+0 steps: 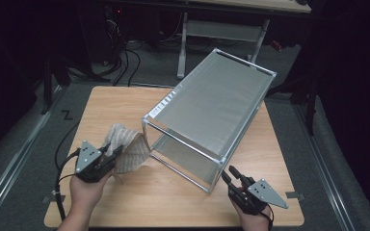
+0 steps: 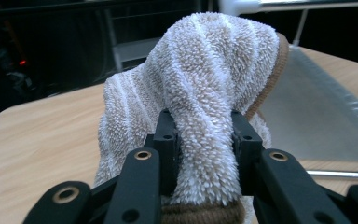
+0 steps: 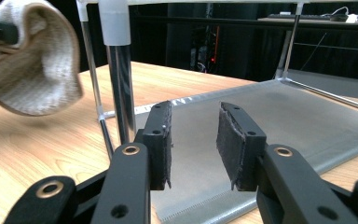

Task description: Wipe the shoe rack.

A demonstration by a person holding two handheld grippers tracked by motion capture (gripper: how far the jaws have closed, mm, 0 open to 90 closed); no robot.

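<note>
A beige-and-white striped terry towel [image 1: 127, 144] with a brown hem is held off the table by my left gripper [image 1: 112, 153], whose jaws are shut on a thick fold of it [image 2: 205, 154]. The towel hangs beside the front left corner of a metal-framed two-level rack [image 1: 212, 108] with grey mesh shelves, set diagonally on the wooden table [image 1: 125, 103]. My right gripper [image 1: 230, 174] rests near the rack's front right corner post [image 3: 117, 88], open, with nothing between its pads [image 3: 161, 140]. In the right gripper view the towel [image 3: 32, 70] hangs at the upper left.
Black cables [image 1: 120, 62] lie on the floor behind the table. A white desk frame [image 1: 212, 31] stands beyond the rack. Bare tabletop lies left of the towel and along the front edge.
</note>
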